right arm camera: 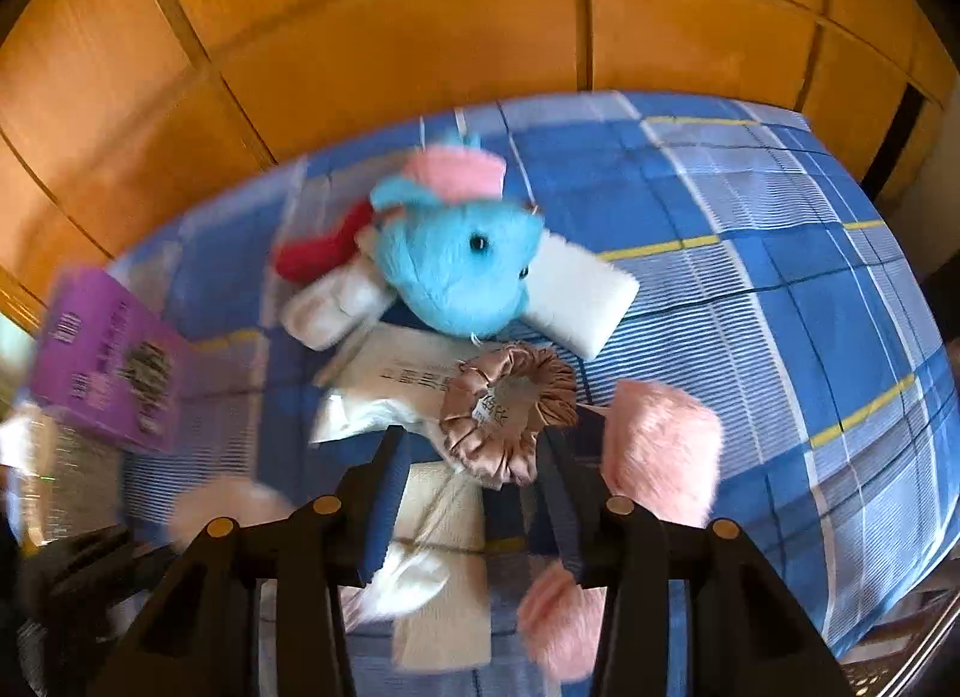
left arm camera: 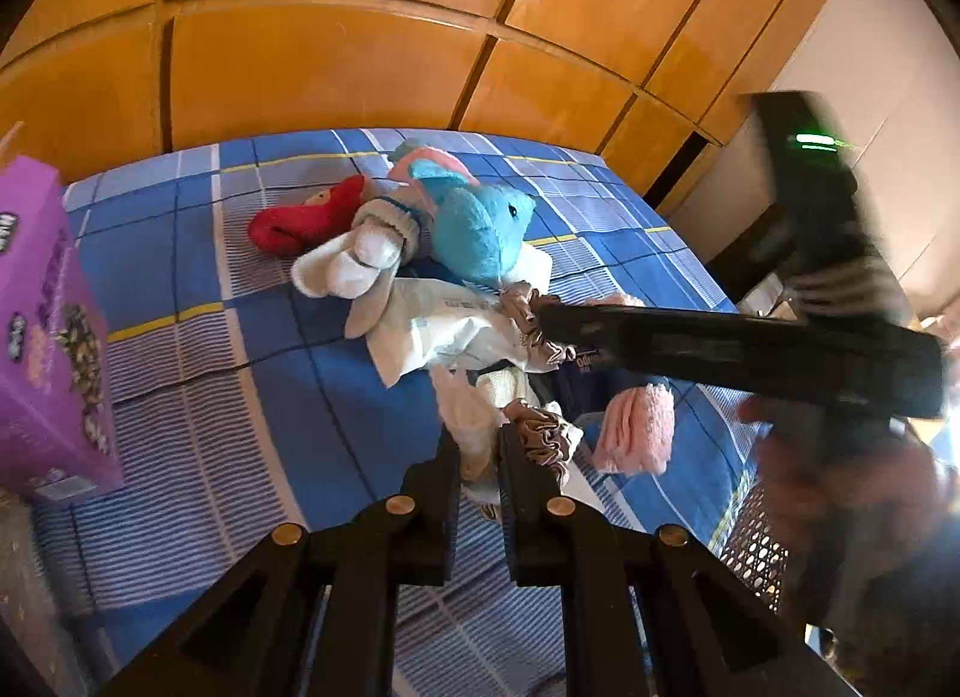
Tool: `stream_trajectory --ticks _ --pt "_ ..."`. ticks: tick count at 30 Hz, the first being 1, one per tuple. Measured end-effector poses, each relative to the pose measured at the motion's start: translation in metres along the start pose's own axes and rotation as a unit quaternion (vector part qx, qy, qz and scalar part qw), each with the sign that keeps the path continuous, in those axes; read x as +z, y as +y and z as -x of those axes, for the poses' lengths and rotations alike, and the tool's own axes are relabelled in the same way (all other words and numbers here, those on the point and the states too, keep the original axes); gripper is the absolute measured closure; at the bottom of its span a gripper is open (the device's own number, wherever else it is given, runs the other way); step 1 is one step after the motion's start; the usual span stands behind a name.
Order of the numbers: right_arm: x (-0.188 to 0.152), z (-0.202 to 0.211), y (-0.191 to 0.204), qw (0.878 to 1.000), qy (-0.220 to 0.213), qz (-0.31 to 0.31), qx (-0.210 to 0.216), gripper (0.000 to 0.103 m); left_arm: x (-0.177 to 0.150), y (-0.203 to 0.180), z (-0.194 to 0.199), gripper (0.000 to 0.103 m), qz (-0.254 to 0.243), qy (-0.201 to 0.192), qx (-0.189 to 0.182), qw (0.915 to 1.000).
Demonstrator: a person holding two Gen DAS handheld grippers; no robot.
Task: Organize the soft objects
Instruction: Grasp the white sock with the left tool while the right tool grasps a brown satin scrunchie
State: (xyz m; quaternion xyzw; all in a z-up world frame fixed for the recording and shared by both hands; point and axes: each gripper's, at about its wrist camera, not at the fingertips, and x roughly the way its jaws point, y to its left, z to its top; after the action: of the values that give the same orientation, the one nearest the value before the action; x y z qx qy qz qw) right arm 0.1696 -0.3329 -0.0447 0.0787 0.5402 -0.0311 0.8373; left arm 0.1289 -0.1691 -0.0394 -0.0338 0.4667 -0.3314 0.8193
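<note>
Left wrist view: left gripper fingers nearly closed, pinching white cloth beside satin scrunchie, in soft pile on checked bed. Blue plush behind.

Right wrist view: right gripper fingers partly open, straddling second scrunchie; contact unclear.

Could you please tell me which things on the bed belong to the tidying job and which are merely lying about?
For the job: blue plush toy, red plush, white socks, satin scrunchie, pink fluffy cloth.

Lying about: purple box, wooden wardrobe, checked bedsheet.
</note>
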Motion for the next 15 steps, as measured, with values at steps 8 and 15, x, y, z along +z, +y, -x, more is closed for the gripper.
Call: stream_trajectory --ticks 8,15 --pt "-0.005 -0.016 -0.015 0.997 -0.002 -0.053 0.048 0.095 0.031 -0.002 0.049 0.093 -0.021 -0.067 0.004 0.9975" --pt "-0.010 -0.016 -0.032 0.990 -0.022 -0.102 0.095 0.095 0.093 0.005 0.101 0.093 -0.039 -0.140 0.047 0.9883"
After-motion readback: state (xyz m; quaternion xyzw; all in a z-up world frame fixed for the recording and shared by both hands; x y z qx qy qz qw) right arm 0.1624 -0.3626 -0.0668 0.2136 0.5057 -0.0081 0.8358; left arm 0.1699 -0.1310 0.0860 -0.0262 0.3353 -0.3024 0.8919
